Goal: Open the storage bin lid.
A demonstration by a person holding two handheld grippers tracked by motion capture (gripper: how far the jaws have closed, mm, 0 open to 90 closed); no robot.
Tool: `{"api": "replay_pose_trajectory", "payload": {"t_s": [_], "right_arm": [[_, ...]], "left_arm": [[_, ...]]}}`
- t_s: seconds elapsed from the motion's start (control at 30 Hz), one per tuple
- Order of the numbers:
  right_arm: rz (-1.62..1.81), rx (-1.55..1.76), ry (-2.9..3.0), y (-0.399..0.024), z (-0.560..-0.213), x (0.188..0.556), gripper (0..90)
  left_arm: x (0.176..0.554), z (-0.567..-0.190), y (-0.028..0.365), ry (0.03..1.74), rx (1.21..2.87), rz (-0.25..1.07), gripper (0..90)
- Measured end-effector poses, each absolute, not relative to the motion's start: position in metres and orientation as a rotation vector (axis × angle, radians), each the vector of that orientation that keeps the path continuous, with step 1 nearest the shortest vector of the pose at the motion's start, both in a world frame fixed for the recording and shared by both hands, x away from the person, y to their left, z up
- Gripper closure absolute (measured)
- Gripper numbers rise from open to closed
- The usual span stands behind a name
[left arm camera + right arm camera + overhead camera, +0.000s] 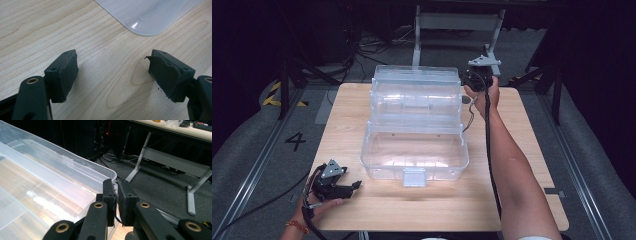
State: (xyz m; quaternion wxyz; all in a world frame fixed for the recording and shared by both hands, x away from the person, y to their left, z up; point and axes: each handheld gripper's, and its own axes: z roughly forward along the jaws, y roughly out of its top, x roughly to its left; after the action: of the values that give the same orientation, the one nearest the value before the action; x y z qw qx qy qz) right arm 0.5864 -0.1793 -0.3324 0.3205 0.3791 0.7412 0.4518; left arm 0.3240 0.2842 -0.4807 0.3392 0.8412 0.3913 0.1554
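Clear box: right gripper fingers closed, apparently pinching its rim; left gripper open.

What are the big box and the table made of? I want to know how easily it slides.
The box looks like clear, glossy plastic: the table shows through its walls, and light glints off them. The table looks like pale wood or a wood-look laminate with a smooth matt finish; printed or real grain cannot be told apart.

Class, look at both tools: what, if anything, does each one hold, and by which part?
The right tool pinches the far right rim corner of the clear storage box's open lid. The left tool holds nothing.
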Motion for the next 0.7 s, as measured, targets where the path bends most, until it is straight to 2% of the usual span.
{"api": "replay_pose_trajectory", "payload": {"t_s": [0.7], "right_arm": [[1.207,0.868,1.96,-0.191,-0.315,0.544,85.3]], "left_arm": [[0.324,-0.481,0.284,1.019,2.186,0.411,23.9]]}}
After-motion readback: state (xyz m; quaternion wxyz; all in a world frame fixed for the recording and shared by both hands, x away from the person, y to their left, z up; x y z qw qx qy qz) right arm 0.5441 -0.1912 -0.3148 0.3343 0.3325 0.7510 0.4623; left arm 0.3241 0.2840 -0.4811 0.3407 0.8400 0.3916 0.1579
